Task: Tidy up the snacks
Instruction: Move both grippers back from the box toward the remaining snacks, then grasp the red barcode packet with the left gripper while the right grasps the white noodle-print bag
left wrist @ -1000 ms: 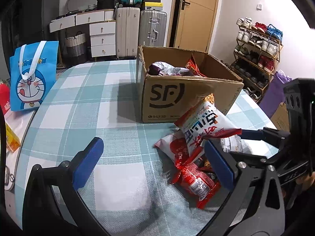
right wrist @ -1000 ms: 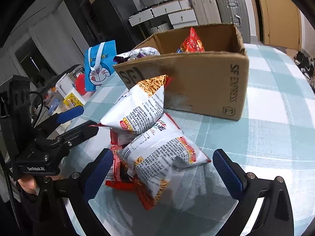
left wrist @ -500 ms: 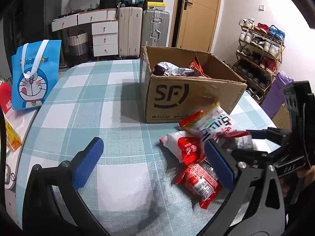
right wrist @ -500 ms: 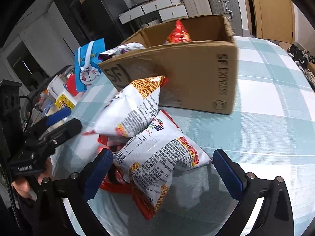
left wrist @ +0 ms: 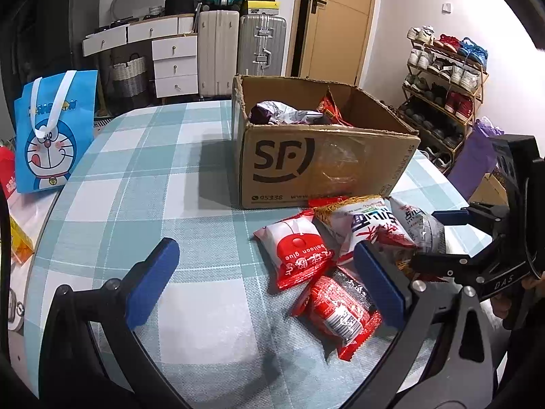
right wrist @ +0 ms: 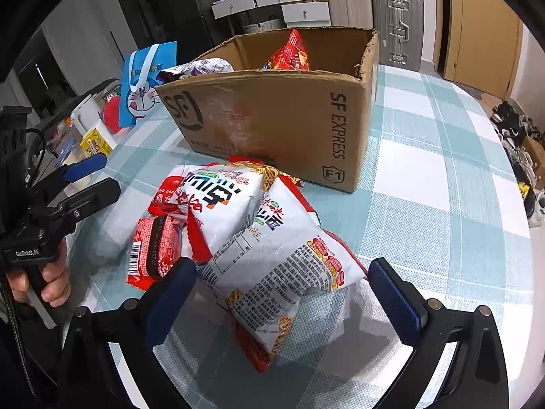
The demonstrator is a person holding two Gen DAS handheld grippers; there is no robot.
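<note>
Since the earlier frames, the white noodle-snack bag (right wrist: pixel 221 204) that had been raised beside the box had come down to rest on the pile, and the right gripper (right wrist: pixel 282 283) had closed in on the heap.

Both grippers were released and empty. The right gripper's blue pads straddled the nearest white bag (right wrist: pixel 282 266), which lay directly ahead of it, long axis running near to far and slightly rightward. The left gripper (left wrist: pixel 265 276) stood wide open to the left of the pile, near but not touching it, so the right was the nearer one.

All loose snacks lay on the checked cloth of the desk (left wrist: pixel 143 177), just in front of the cardboard box (left wrist: pixel 323 167), which already held a purple pack and a red pack.

Bags were glossy, crinkled film, puffed and pillow-shaped; two smaller red packs (left wrist: pixel 337 310) lay flatter. The box was matte corrugated board with ragged rims.
</note>
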